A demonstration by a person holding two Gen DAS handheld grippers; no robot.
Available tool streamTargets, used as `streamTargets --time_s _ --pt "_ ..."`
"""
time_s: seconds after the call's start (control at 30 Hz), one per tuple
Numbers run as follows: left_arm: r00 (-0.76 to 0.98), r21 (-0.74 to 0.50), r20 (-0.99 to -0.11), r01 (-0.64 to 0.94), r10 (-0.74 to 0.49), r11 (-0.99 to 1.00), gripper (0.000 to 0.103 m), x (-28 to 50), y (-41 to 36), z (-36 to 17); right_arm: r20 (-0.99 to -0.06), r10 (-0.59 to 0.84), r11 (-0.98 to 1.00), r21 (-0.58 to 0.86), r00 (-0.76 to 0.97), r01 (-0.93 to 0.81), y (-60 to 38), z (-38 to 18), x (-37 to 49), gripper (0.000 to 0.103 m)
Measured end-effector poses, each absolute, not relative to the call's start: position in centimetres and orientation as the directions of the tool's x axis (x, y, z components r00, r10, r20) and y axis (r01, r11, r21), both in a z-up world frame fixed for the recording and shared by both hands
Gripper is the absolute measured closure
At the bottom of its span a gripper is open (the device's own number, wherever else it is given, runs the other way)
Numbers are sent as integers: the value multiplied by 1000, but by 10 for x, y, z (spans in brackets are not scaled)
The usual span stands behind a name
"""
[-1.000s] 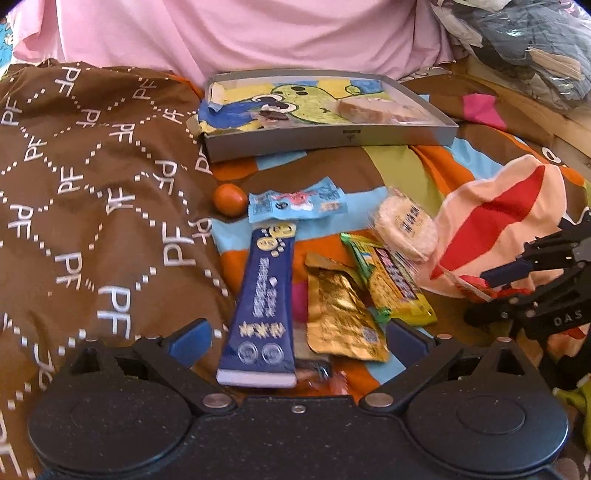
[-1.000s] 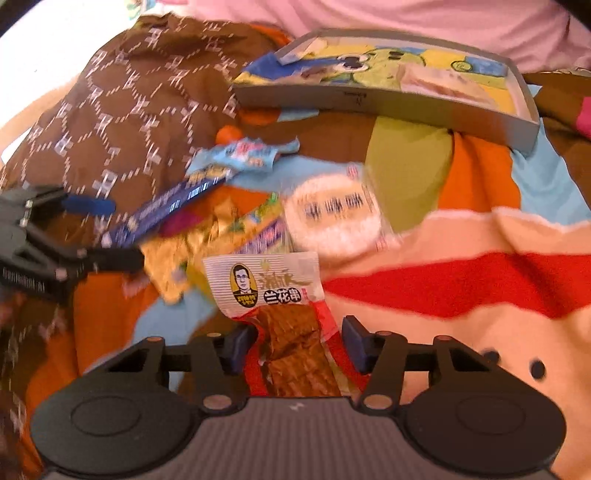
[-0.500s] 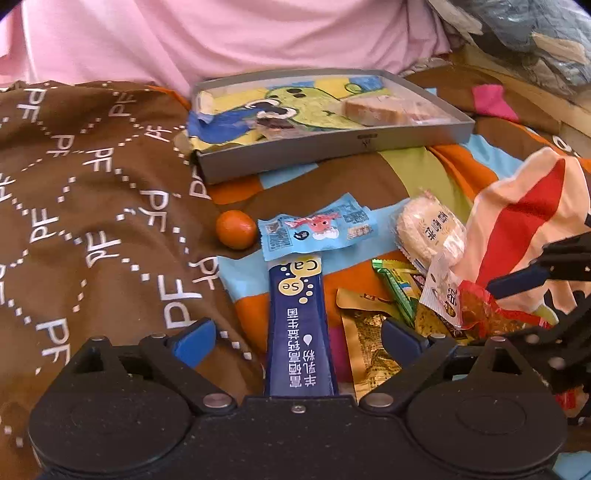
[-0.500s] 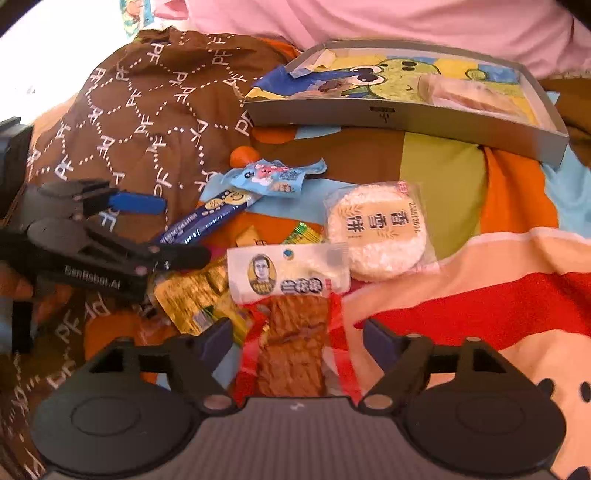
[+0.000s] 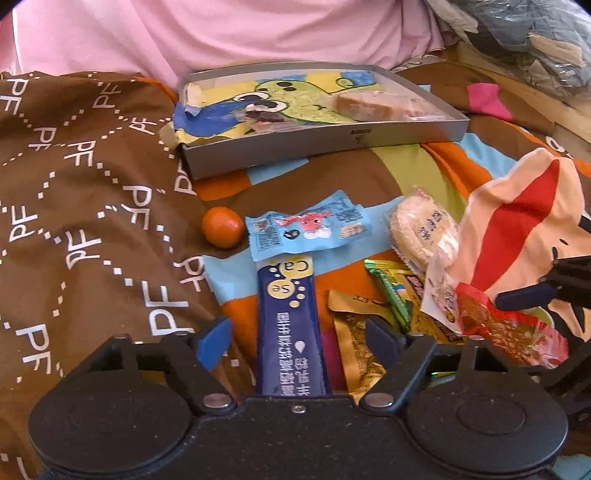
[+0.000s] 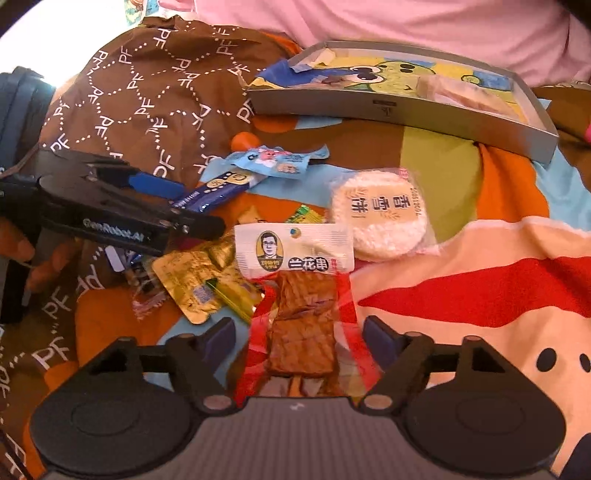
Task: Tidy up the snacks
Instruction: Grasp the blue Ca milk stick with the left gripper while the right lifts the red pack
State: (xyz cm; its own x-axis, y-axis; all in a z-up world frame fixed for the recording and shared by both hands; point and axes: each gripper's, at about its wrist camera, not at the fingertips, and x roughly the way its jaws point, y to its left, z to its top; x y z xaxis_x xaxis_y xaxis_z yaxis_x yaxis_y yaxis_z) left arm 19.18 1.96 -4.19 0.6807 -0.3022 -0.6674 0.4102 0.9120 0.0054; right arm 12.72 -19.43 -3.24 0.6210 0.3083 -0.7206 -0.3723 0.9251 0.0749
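Brown blanket (image 5: 74, 206) with white dotted diamonds; grey tray (image 5: 332, 144); navy stick pack (image 5: 290, 325); orange fruit (image 5: 222, 232)

Surface: bedding, a brown cloth (image 5: 85, 206) printed with white "PF" letters and dotted diamonds, beside a multicoloured cartoon blanket (image 6: 491, 280) in orange, green, blue, peach and red.
Rear: pink fabric (image 5: 258, 33) across the back.
Upper right: bundled dark clothing (image 5: 532, 40) above a wooden edge (image 5: 524, 92).
Light: bright daylight, upper left of the right wrist view.

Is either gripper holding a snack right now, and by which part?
Neither. The right gripper is open, straddling the lower end of the red tofu packet. The left gripper is open around the blue stick pack.
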Motion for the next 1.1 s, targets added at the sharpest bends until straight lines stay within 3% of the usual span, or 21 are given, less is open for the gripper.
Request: streamTargets --time_s 0.07,0.2,0.43,0.57,0.63,0.73,1.1 --pt "667 -4 -673 428 -319 904 39 190 18 -43 -720 316 926 91 618 -367 -196 -32 126 33" --pt "650 -44 -677 433 -346 900 47 190 20 -43 -719 338 927 142 608 -348 -204 -31 121 34" --pt "638 -99 -696 368 -329 924 47 200 27 -49 -734 320 937 151 599 -315 -195 -36 126 19" --pt "631 -111 -711 334 -310 936 47 206 31 -51 -722 286 951 131 630 -282 -194 -35 120 33" --pt "630 -110 -713 333 -308 937 49 205 31 -50 -711 298 951 160 637 -266 -199 -34 118 34" --pt "628 -82 -725 331 -284 940 64 204 29 -50 -707 291 953 152 644 -263 -199 -32 115 35" --pt "644 -26 -712 374 -280 927 68 175 16 -43 -691 221 954 5 688 -301 -178 -25 95 43"
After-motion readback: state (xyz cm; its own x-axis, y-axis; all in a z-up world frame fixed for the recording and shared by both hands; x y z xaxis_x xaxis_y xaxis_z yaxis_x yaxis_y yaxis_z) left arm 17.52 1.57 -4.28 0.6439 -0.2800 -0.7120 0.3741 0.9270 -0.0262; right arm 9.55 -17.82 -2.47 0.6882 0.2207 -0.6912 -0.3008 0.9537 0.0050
